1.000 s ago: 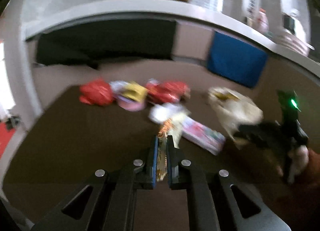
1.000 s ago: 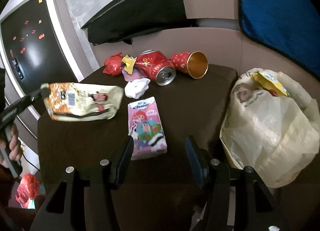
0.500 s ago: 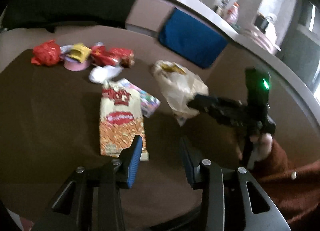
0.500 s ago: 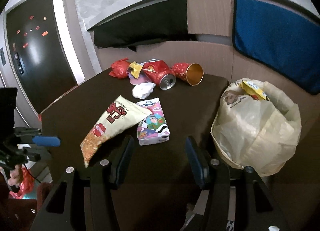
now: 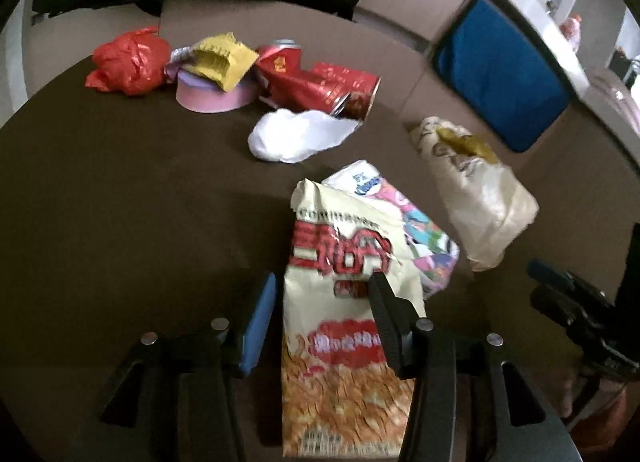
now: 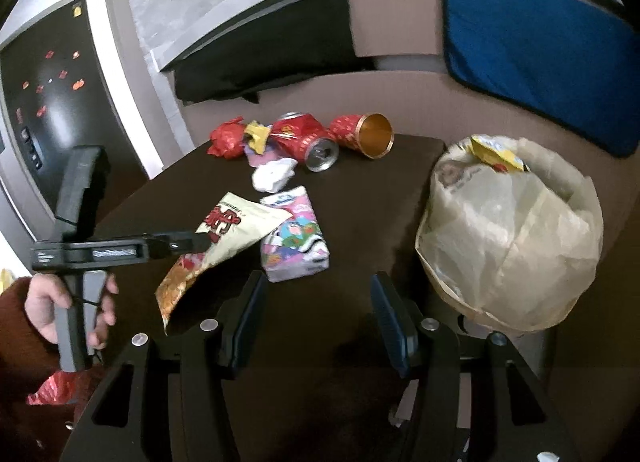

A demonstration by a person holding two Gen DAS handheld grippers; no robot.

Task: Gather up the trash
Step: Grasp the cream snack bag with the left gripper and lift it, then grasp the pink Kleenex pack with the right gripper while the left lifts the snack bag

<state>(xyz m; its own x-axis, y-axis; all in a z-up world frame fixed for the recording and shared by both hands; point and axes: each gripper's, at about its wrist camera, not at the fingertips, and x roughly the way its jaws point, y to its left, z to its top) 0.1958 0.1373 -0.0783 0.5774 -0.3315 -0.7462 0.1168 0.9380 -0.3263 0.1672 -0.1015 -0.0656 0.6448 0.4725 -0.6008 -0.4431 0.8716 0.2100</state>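
Since a second ago the snack bag [image 5: 344, 302] has left the left gripper's [image 5: 320, 314] pinch: then it stood edge-on between closed fingers, now it shows its printed face, with its far end leaning on the tissue pack [image 5: 424, 246] on the dark surface [image 5: 120, 221]. The left fingers [image 5: 256, 322] are opening, blue pads well apart; the bag passes between them, though whether a pad touches it I cannot tell. The bag's long axis runs straight away from that gripper, its torn top pointing toward the crushed red can [image 5: 288, 73] and white tissue [image 5: 296, 133]. The right gripper [image 6: 316, 310] hangs wide open with nothing in it, near the tissue pack and just beside the trash bag [image 6: 508, 238] at the surface's right edge. By my reckoning, the left hand is much nearer the snack bag, and the trash bag lies off to its right, so the bag must travel crosswise.
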